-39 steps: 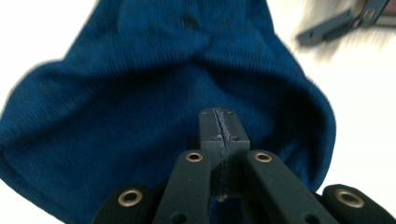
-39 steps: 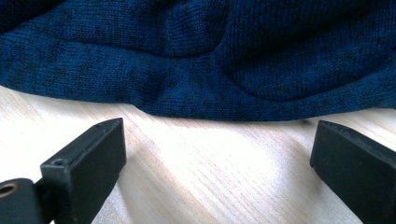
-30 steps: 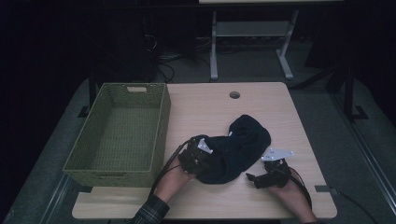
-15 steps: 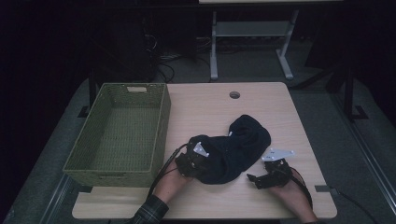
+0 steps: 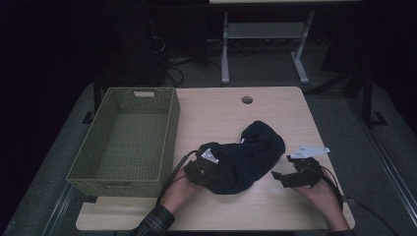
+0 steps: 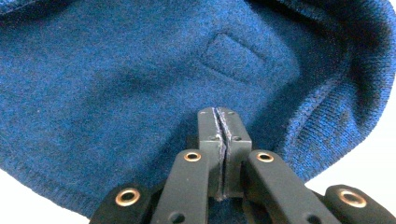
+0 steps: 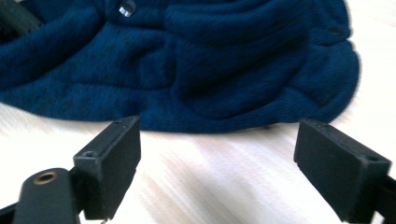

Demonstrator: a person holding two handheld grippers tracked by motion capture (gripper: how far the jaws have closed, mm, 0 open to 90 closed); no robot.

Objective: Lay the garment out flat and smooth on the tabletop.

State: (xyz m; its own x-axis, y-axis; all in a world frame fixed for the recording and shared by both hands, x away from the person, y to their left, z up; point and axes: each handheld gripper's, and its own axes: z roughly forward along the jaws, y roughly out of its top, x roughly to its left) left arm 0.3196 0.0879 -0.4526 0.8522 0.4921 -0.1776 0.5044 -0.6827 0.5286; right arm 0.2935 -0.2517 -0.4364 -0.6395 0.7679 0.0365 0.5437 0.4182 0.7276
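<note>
A dark blue knit garment [image 5: 248, 155] lies bunched on the wooden table [image 5: 231, 209], near its front edge. My left gripper [image 5: 198, 173] is at the garment's left end. In the left gripper view it [image 6: 222, 114] is shut, with a thin line of the blue knit [image 6: 116, 70] pinched between its pads. My right gripper [image 5: 278, 178] hovers just off the garment's right side. Its jaws [image 7: 217, 154] stand wide apart and have just been closing a little; only bare table lies between them. The garment [image 7: 210, 60] is ahead of them, with a button [image 7: 126, 7] at its top.
A green woven basket [image 5: 169, 132] stands empty at the table's left side. A round cable hole [image 5: 247, 100] sits in the far part of the tabletop. Bare wood stretches behind the garment. A white-legged stand [image 5: 225, 54] is on the floor beyond.
My right gripper has risen slightly beside the garment. The left gripper and the garment have stayed in place.
</note>
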